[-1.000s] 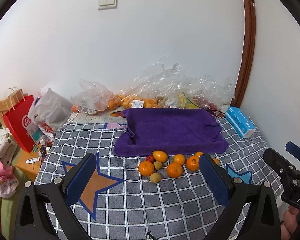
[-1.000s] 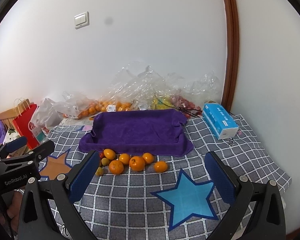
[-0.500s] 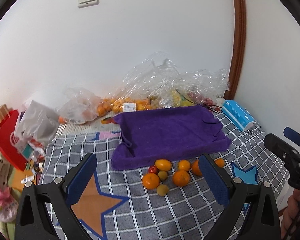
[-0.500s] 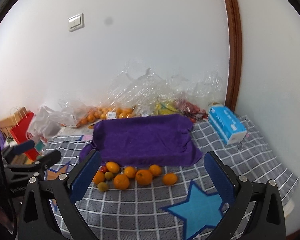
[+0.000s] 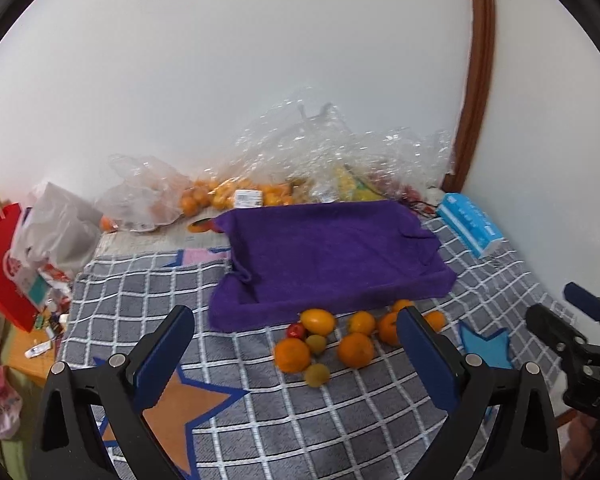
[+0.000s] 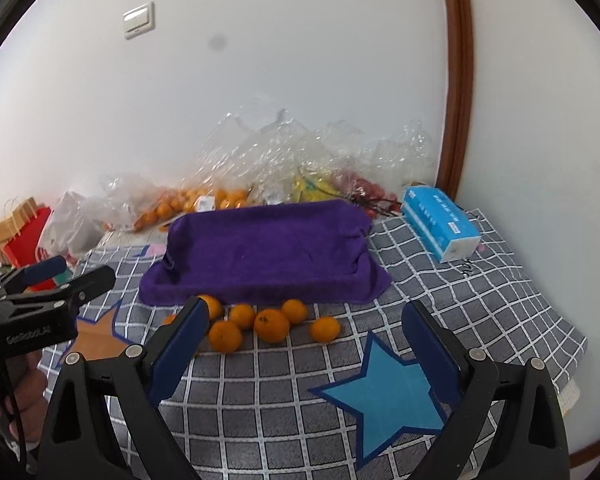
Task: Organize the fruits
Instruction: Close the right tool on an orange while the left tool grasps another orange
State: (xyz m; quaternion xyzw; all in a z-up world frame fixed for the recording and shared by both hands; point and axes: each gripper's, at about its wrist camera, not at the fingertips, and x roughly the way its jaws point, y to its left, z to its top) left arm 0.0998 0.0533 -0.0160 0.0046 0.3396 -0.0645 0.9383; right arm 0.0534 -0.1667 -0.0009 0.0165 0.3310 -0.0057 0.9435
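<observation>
Both claws have drifted closer to the loose fruit: a second ago the cluster sat small and mid-frame in each wrist view, and now it fills the lower middle, right up between the blue fingers. The left claw hangs with its jaws wide apart and nothing between the pads; through the gap show a large orange, a second orange, a yellow-orange oval fruit, a small red fruit and two small greenish fruits. The right claw also stands wide, its jaws just starting to close, yet no pad presses on anything; the nearest orange lies just right of its left finger. All this fruit rests on the grey checked cloth along the near edge of the purple towel-lined tray, which holds nothing that can be seen. Behind it, toward the upper middle, clear plastic bags with more oranges are heaped against the wall, and a blue tissue box sits at right. Judging by the approach, sorting has barely begun: every loose fruit is still outside the tray, and the first pick looks likely among the oranges nearest the fingers. The round fruit may roll if nudged.
</observation>
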